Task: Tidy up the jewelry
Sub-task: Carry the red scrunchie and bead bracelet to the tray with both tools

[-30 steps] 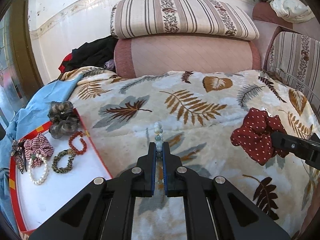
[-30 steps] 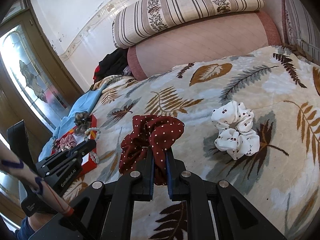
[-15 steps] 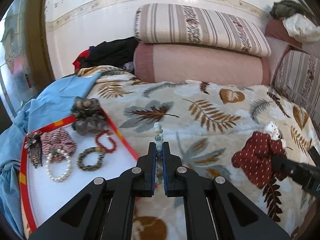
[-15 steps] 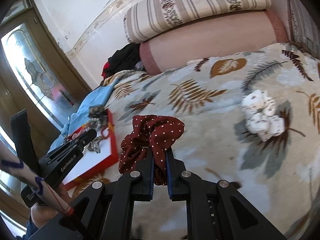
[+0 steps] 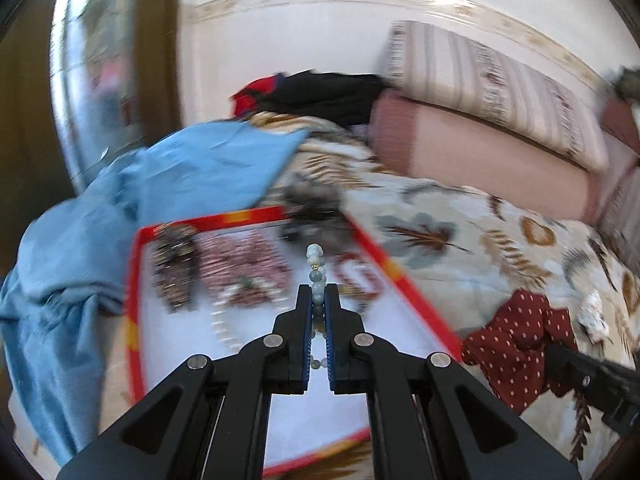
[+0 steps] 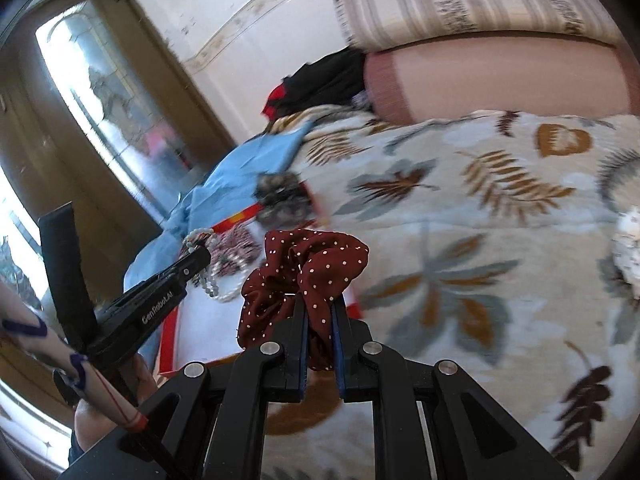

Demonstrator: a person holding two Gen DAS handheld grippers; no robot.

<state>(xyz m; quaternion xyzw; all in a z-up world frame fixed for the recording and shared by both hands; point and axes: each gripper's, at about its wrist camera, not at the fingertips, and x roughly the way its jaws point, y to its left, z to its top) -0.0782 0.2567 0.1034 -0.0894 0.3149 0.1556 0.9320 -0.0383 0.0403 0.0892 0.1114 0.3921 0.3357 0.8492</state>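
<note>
Left tongs (image 5: 318, 300) pinch a bead bracelet (image 5: 316, 272) above the tray (image 5: 404, 280); dropped here, it could tangle with the pearls (image 5: 224, 328) just below. Right tongs (image 6: 319, 312) clamp the scrunchie (image 6: 304, 268) near the tray's edge; it might land outside

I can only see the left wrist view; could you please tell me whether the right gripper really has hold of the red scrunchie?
Observer: Yes. The right gripper is shut on the scrunchie, with the cloth pinched between both fingers and bunched above them.
Operator: Thank you. How does my bracelet sit, seen from that side?
Observer: The bracelet sticks out as a small loop from the tip of the left gripper, in line with the pearls on the tray.
</note>
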